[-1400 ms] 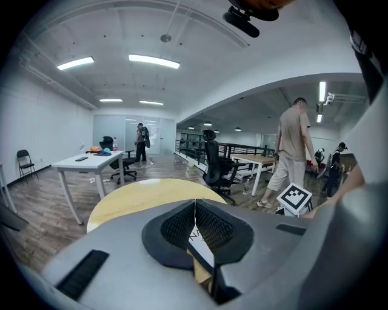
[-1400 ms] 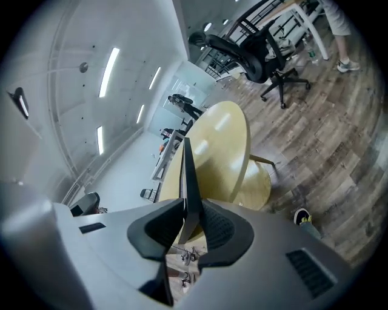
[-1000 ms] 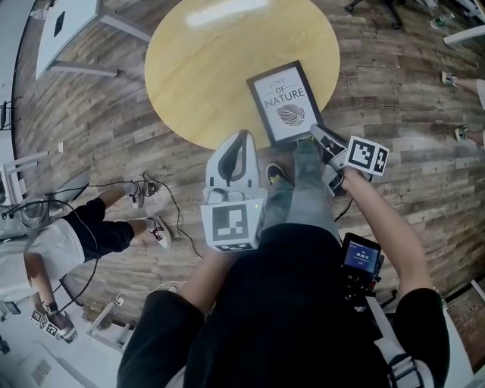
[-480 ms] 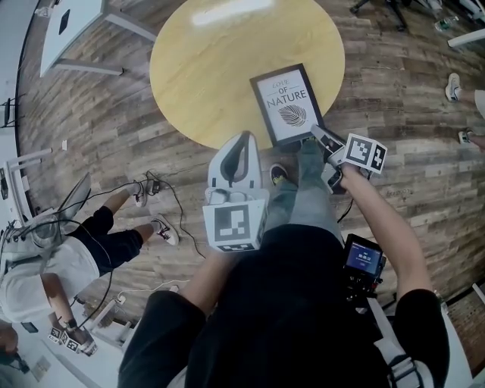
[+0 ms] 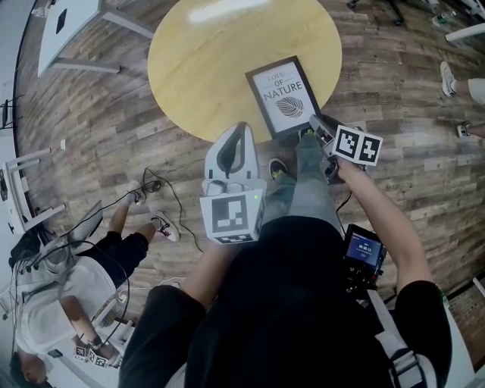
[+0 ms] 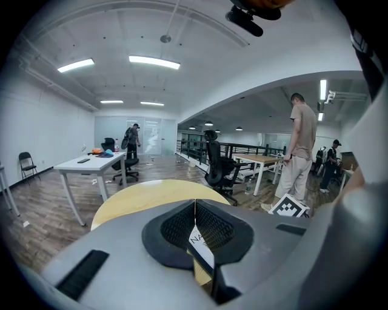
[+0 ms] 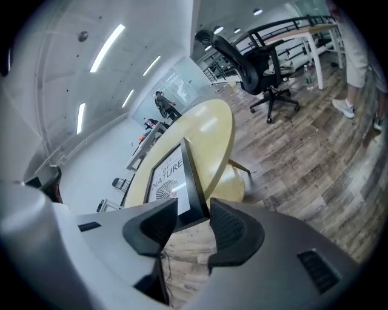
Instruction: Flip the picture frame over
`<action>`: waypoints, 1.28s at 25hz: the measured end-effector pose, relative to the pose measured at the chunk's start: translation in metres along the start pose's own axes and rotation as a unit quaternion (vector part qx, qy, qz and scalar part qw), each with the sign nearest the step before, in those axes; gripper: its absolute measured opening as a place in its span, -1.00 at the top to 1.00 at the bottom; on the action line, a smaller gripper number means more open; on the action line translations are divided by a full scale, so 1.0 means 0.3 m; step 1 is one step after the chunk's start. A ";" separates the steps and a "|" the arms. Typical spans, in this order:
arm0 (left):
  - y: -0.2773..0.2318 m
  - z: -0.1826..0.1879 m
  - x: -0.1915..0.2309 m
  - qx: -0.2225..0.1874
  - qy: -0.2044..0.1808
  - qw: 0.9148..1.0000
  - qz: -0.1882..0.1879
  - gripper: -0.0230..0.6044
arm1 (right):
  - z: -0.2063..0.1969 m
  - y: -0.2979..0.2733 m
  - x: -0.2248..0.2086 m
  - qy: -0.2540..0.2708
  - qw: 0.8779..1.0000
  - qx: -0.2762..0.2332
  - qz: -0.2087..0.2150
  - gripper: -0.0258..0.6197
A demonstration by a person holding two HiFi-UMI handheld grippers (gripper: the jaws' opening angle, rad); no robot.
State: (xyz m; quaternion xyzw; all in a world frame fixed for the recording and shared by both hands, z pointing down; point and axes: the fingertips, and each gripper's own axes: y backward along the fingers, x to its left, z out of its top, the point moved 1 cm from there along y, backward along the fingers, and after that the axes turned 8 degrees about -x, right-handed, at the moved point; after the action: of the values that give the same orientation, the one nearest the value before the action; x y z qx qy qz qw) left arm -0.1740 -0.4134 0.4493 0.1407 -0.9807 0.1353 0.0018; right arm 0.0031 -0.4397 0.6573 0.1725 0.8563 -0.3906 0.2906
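Observation:
The black picture frame (image 5: 282, 95) lies face up on the round yellow table (image 5: 212, 68), its "LOVE OF NATURE" print showing, close to the near edge. My right gripper (image 5: 313, 126) is at the frame's near right corner. In the right gripper view the frame (image 7: 170, 178) has that corner between the jaws of the right gripper (image 7: 193, 209); they have just been opening and the left pad stands clear of it. My left gripper (image 5: 241, 132) hovers left of the frame. In the left gripper view the left gripper (image 6: 195, 203) is shut on nothing.
A person (image 5: 68, 273) sits on the wood floor at the lower left beside cables (image 5: 170, 201). A white table (image 5: 72, 23) stands at the far left. An office chair (image 7: 260, 60) and a standing person (image 6: 303, 145) are beyond the round table.
My right gripper has rolled a little at the frame's near corner and its jaws stand wider. The left gripper has stayed put. The person on the floor has shifted.

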 end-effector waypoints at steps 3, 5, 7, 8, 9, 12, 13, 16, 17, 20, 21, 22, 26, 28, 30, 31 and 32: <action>0.019 0.017 0.004 -0.004 -0.004 1.000 0.001 0.85 | 0.009 0.013 0.014 0.057 0.998 0.000 -0.011 0.44; 0.025 0.028 0.009 -0.008 -0.006 1.000 0.002 0.85 | 0.026 0.013 0.024 0.085 0.996 -0.001 -0.013 0.42; 0.031 0.033 0.012 -0.010 -0.006 1.000 0.003 0.85 | 0.048 0.017 0.039 0.112 0.994 -0.003 -0.014 0.40; 0.035 0.036 0.013 -0.012 -0.006 1.000 0.002 0.85 | 0.056 0.020 0.048 0.126 0.992 -0.003 -0.015 0.40; 0.041 0.041 0.014 -0.014 -0.007 1.000 0.002 0.85 | 0.065 0.026 0.058 0.140 0.990 -0.003 -0.016 0.39; 0.057 0.070 0.015 -0.024 -0.009 1.000 0.001 0.85 | 0.095 0.052 0.082 0.171 0.985 -0.006 -0.024 0.39; 0.063 0.080 0.016 -0.028 -0.009 1.000 0.002 0.85 | 0.108 0.061 0.092 0.180 0.983 -0.009 -0.027 0.39; 0.080 0.098 0.026 -0.033 -0.005 0.999 0.005 0.85 | 0.154 0.084 0.138 0.213 0.976 -0.025 -0.030 0.39; 0.086 0.101 0.029 -0.034 -0.004 0.999 0.005 0.85 | 0.172 0.094 0.156 0.225 0.973 -0.032 -0.031 0.39; 0.116 0.119 0.033 -0.041 -0.002 0.999 0.004 0.85 | 0.229 0.145 0.220 0.265 0.962 -0.061 -0.037 0.39; 0.130 0.129 0.034 -0.045 -0.003 0.999 0.004 0.85 | 0.248 0.167 0.247 0.280 0.956 -0.073 -0.039 0.39; 0.144 0.142 0.035 -0.050 -0.004 0.999 0.005 0.85 | 0.268 0.192 0.279 0.295 0.951 -0.087 -0.039 0.39; 0.179 0.193 0.033 -0.073 -0.008 0.997 0.001 0.85 | 0.335 0.299 0.431 0.354 0.924 -0.141 -0.023 0.39; 0.192 0.217 0.029 -0.085 -0.012 0.996 -0.001 0.85 | 0.358 0.350 0.517 0.381 0.909 -0.168 -0.006 0.39; 0.203 0.240 0.022 -0.094 -0.015 0.995 -0.004 0.85 | 0.377 0.403 0.595 0.405 0.894 -0.191 0.011 0.40; 0.209 0.247 0.016 -0.097 -0.014 0.995 -0.005 0.85 | 0.383 0.430 0.625 0.413 0.888 -0.201 0.018 0.41; 0.215 0.252 0.009 -0.098 -0.013 0.995 -0.006 0.85 | 0.387 0.455 0.649 0.419 0.883 -0.209 0.023 0.44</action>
State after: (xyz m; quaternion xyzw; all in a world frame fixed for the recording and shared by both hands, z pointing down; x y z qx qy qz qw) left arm -0.1918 -0.3747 0.3594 0.1472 -0.9884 0.0364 0.0037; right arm -0.0334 -0.4290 0.3955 0.2749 0.9559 -0.0867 -0.0571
